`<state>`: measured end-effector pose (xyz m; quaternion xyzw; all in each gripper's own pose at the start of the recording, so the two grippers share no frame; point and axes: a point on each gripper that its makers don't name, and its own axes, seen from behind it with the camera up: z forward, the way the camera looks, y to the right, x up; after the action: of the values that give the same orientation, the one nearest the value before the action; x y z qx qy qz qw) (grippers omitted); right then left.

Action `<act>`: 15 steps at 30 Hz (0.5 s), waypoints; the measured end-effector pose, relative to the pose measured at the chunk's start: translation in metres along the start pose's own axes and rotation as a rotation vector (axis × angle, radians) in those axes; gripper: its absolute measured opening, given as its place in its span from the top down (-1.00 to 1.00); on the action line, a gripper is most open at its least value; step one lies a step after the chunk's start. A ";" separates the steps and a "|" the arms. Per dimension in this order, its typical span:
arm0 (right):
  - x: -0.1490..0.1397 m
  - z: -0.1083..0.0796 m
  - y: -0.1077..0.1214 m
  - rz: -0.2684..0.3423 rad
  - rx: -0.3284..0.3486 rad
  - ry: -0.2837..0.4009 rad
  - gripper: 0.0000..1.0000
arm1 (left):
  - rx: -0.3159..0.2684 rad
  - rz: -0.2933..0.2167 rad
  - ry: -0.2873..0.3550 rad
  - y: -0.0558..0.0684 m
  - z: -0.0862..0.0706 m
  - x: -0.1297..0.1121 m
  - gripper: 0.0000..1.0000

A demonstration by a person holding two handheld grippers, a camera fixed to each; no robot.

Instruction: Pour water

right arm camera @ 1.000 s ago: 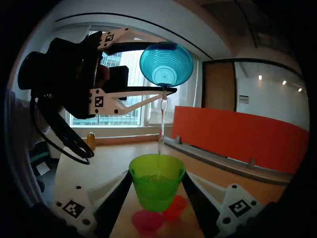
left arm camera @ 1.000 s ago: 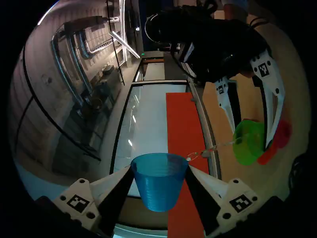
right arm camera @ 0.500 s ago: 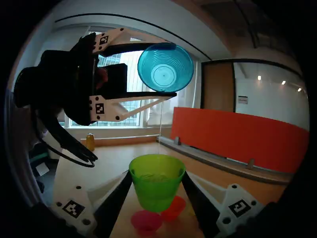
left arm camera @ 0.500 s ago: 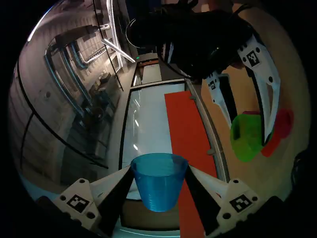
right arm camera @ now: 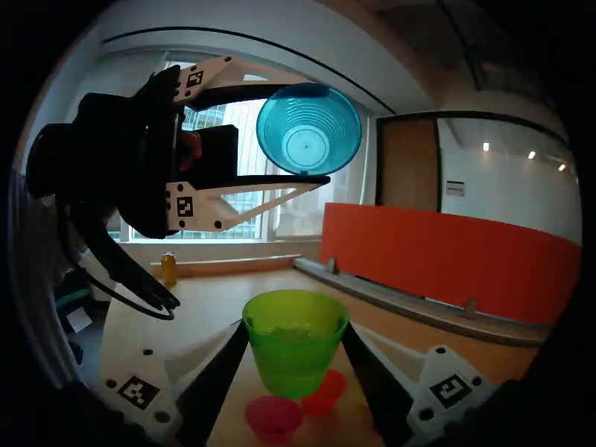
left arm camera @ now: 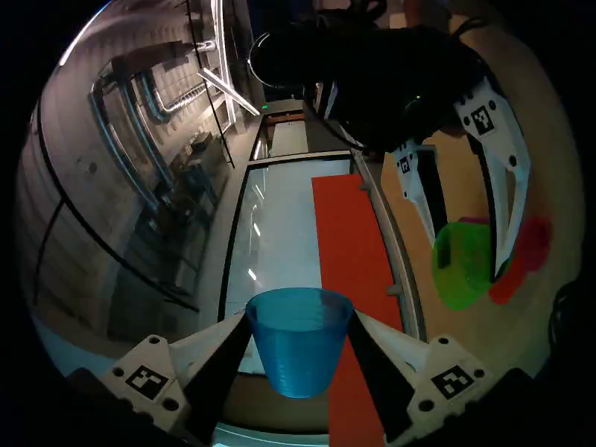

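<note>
My left gripper is shut on a translucent blue cup. In the right gripper view that blue cup lies on its side, its mouth facing the camera, held up high by the left gripper above the green cup. No water runs from it. My right gripper is shut on a green cup, upright, with water inside. The left gripper view shows the green cup between the right gripper's white fingers, at the right.
A wooden table lies below. On it, just under the green cup, stand a pink cup and a red cup. An orange partition runs along the table's far side. A yellow can stands by the window.
A thin stream of water ran from the blue cup into the green cup one second ago. It has stopped, and the blue cup has tipped further, its mouth facing the right gripper's camera.
</note>
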<state>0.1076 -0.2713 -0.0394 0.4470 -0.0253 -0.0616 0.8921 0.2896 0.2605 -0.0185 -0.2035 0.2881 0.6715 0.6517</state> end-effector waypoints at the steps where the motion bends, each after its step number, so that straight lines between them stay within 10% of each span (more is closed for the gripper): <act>1: 0.000 0.000 0.000 0.000 -0.001 0.001 -0.80 | -0.002 -0.029 -0.004 0.001 0.000 -0.002 -0.73; 15: 0.004 -0.001 0.003 0.001 -0.016 0.010 -0.80 | -0.021 -0.588 -0.043 0.013 0.006 -0.026 -0.73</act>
<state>0.1119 -0.2688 -0.0376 0.4401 -0.0207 -0.0593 0.8957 0.2794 0.2448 0.0044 -0.2708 0.1957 0.4609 0.8221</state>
